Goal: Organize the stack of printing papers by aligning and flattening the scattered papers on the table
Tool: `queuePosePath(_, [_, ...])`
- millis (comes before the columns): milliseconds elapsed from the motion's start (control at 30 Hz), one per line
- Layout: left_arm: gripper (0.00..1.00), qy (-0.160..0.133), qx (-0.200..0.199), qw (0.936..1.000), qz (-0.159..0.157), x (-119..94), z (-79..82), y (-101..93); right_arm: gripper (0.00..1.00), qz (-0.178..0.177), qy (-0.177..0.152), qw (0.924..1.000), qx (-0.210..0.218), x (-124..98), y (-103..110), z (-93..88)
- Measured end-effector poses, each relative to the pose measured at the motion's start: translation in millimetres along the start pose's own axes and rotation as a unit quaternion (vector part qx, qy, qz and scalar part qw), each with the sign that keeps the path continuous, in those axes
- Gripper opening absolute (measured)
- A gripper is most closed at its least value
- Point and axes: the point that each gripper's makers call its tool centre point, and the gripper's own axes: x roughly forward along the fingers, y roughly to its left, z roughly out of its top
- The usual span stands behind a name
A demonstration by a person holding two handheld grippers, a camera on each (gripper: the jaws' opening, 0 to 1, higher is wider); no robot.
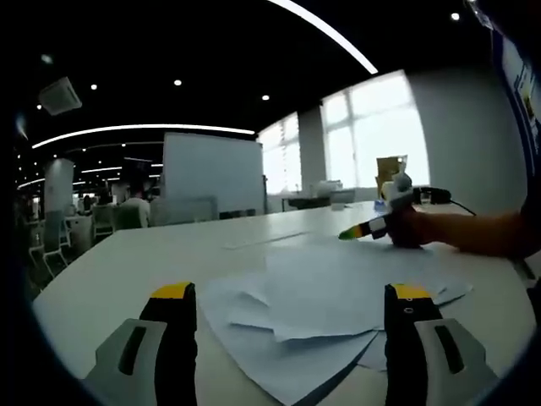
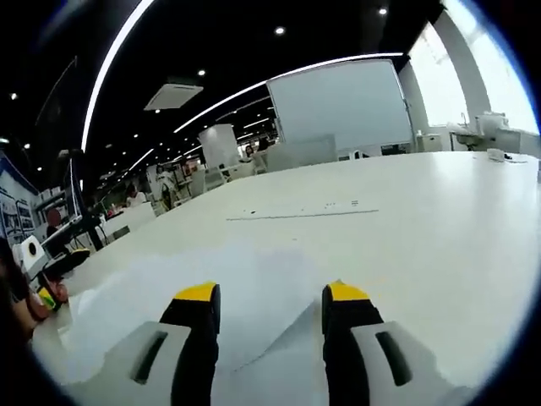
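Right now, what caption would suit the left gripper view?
Open left gripper poised over scattered papers on a white table.

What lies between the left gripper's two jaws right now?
In the left gripper view, the scattered papers on the table lie between the left gripper's open jaws.

- I am looking into a large open-plan office or shared workroom.
- A long white table runs ahead of me, with loose printing papers lying on it.
- A freestanding whiteboard stands past the table's far end.
- Curved strip lights and recessed spots dot a dark ceiling.
- Tall windows glare at one side.
- Chairs and seated people sit further back.
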Motion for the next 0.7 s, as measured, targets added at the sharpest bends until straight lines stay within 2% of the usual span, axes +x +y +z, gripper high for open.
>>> queuePosePath(100, [0.94,0.007,0.009,0.9999,-0.001,0,-2.4,-2.5,0.32,-0.009,0.002,0.9998,-0.016,1,-5,-0.7])
queuePosePath(267, [0.94,0.013,0.018,0.9998,-0.003,1,-3.9,-4.6,0.25,-0.023,0.008,0.9987,-0.045,3,-12,-2.9])
queuePosePath(700, [0.94,0.013,0.006,0.9998,0.010,-2,-3.6,0.3,0.09,-0.037,-0.013,0.9979,-0.052,-3,-14,4.5])
